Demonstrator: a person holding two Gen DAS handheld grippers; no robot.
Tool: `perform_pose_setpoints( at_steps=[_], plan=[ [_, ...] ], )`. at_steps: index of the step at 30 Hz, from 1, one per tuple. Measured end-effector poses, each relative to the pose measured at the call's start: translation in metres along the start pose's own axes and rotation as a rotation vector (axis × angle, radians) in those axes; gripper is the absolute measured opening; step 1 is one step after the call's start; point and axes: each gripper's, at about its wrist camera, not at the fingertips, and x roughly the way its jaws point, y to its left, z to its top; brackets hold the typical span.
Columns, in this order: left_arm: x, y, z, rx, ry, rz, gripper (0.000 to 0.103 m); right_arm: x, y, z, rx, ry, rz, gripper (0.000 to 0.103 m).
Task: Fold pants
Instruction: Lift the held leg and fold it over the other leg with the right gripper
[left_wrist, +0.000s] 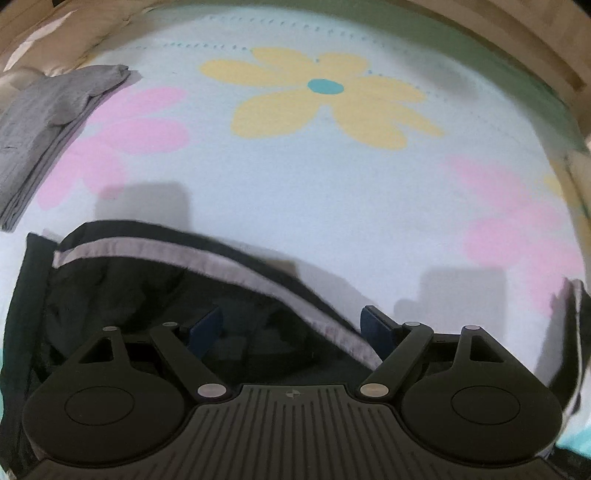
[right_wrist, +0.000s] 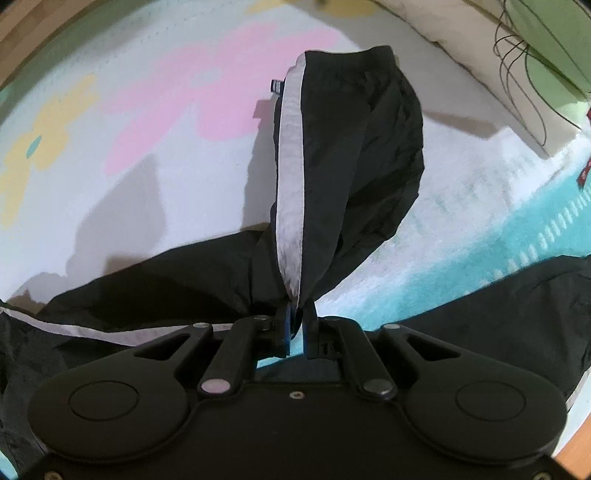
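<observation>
Our right gripper (right_wrist: 295, 325) pinches the black pants (right_wrist: 343, 147) above the flowered blanket (right_wrist: 147, 122) while our left gripper (left_wrist: 291, 325) gapes empty over them, so a thin pinch may slip.

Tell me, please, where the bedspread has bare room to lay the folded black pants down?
Free: around the yellow flower, between the grey folded garment and the right pink flower. Crowded: the near edge, where the black pants lie.

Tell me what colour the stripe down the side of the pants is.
Light grey stripe on black pants, clearest in the right wrist view.
</observation>
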Motion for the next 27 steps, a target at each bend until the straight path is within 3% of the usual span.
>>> perform_pose_setpoints(
  at_steps=[5, 6, 7, 9, 12, 16, 19, 22, 27],
  plan=[
    [0.019, -0.004, 0.004, -0.013, 0.032, 0.000, 0.081, 0.011, -0.002, 0.004, -0.011, 0.011, -0.007, 0.010],
    [0.024, -0.004, 0.003, -0.004, 0.052, 0.010, 0.067, 0.012, -0.001, 0.004, -0.014, 0.012, -0.008, 0.010],
    [0.027, -0.003, 0.001, 0.001, 0.059, 0.016, 0.034, 0.012, -0.002, 0.004, -0.015, 0.015, -0.008, 0.010],
    [0.029, 0.000, -0.003, 0.016, 0.077, 0.019, 0.008, 0.014, -0.002, 0.003, -0.012, 0.019, -0.008, 0.010],
    [0.005, 0.009, -0.009, -0.023, 0.019, 0.012, 0.005, 0.011, 0.000, 0.003, -0.016, 0.012, -0.006, 0.010],
    [-0.054, 0.011, -0.026, 0.007, -0.083, 0.008, 0.005, -0.010, -0.003, 0.001, 0.002, -0.038, 0.025, 0.010],
    [-0.104, 0.022, -0.054, 0.017, -0.163, -0.012, 0.005, -0.036, -0.006, -0.008, 0.017, -0.094, 0.045, 0.010],
    [-0.132, 0.030, -0.086, 0.025, -0.193, -0.021, 0.005, -0.061, -0.011, -0.025, -0.007, -0.137, 0.066, 0.010],
    [-0.148, 0.046, -0.144, 0.079, -0.219, 0.021, 0.005, -0.081, -0.036, -0.071, 0.019, -0.143, 0.117, 0.010]
  ],
)
